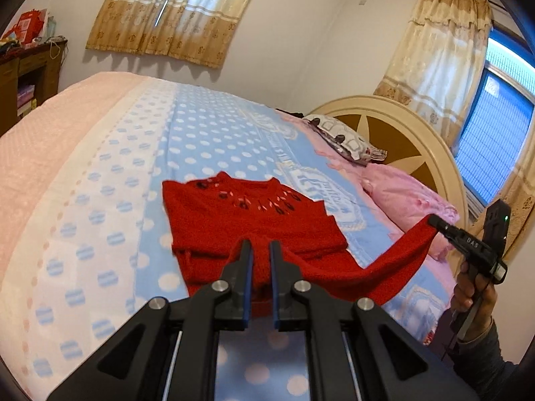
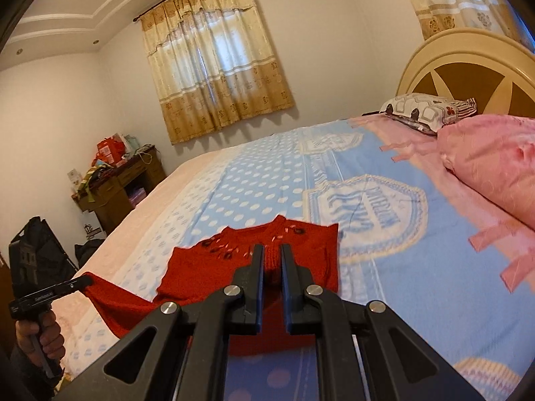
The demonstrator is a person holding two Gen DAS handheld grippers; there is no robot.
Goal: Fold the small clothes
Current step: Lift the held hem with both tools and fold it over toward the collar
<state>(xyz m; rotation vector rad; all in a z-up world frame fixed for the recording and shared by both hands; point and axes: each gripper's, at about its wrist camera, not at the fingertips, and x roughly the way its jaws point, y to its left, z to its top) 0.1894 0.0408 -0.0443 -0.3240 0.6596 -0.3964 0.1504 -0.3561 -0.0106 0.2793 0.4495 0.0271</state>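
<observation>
A small red knitted sweater (image 1: 234, 220) with a beaded neckline lies on the blue dotted bedspread (image 1: 207, 140), its top part flat and its hem lifted. My left gripper (image 1: 260, 250) is shut on the hem near one corner. My right gripper (image 2: 272, 254) is shut on the hem at the other corner. The hem stretches taut between them above the bed. In the left wrist view the right gripper (image 1: 434, 222) shows at the right, holding the red edge. In the right wrist view the sweater (image 2: 301, 244) lies under the fingers and the left gripper (image 2: 85, 280) shows at the left.
A pink pillow (image 1: 408, 200) and a patterned pillow (image 1: 344, 140) lie by the round headboard (image 1: 394, 117). A wooden desk (image 2: 113, 190) with red boxes stands by the far wall. Curtained windows are behind. A pink cover (image 1: 50, 127) lies on the bed's far side.
</observation>
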